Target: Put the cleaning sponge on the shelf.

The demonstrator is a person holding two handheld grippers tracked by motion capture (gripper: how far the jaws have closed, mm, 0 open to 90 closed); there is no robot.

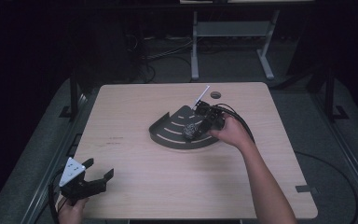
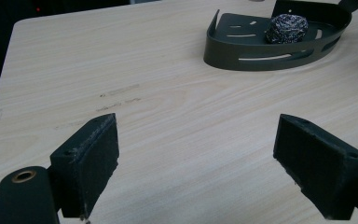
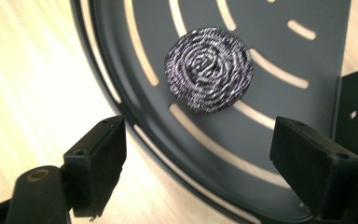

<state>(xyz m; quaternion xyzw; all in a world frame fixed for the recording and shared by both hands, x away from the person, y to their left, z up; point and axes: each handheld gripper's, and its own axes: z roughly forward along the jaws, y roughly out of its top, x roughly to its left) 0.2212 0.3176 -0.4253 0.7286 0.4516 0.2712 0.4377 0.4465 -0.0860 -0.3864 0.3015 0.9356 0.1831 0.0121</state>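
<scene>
A dark metal quarter-round tray (image 1: 170,133) with curved slots lies at the middle of the wooden table. A grey steel-wool scourer (image 1: 189,131) rests inside it. My right gripper (image 1: 199,128) hovers over the tray's right part, open, and the scourer (image 3: 209,70) lies just ahead of its pads (image 3: 98,158), not between them. The tray's rim (image 3: 98,70) curves past the left jaw. My left gripper (image 1: 99,173) is held open and empty near the table's front left corner. From there the tray (image 2: 242,51) and the scourer (image 2: 286,28) show far off at the upper right.
A thin white rod (image 1: 201,97) slants up behind the right gripper. A round cable hole (image 1: 215,94) sits near the table's far edge. Beyond the table stand the legs of a second table (image 1: 195,46), with cables on the floor. Faint marks (image 2: 119,98) streak the wood.
</scene>
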